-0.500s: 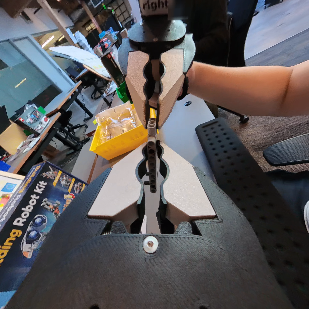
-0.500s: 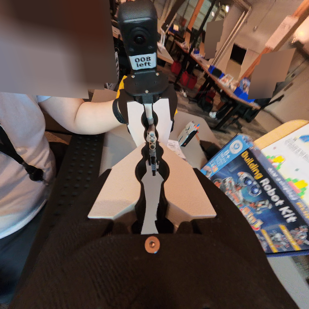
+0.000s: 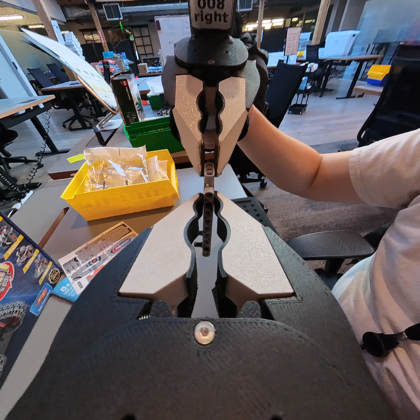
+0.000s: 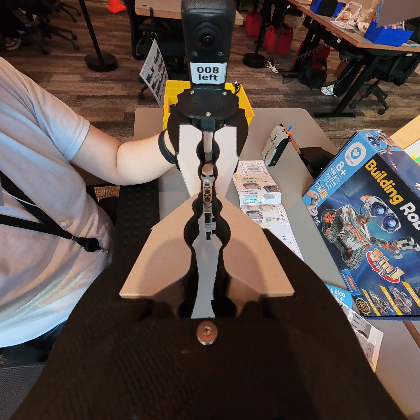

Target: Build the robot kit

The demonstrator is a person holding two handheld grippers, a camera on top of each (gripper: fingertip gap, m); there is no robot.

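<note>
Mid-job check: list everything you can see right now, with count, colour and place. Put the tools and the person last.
Dark beam: one, black with holes, between the left tool's fingers.
Grey beam: one, light grey, at the right tool's tips, meeting the dark beam end to end.
Yellow bin: one, on the table, left of the tools.
Clear bags: several, inside the yellow bin.
Green bins: stacked, behind the yellow bin.
Kit box: one, blue, on the table's right side.
Instruction booklet: one, open, beside the kit box.
Table: one, grey.
Left tool: shut on the dark beam.
Right tool: shut on the grey beam.
Person's arm: behind the right tool.
</note>
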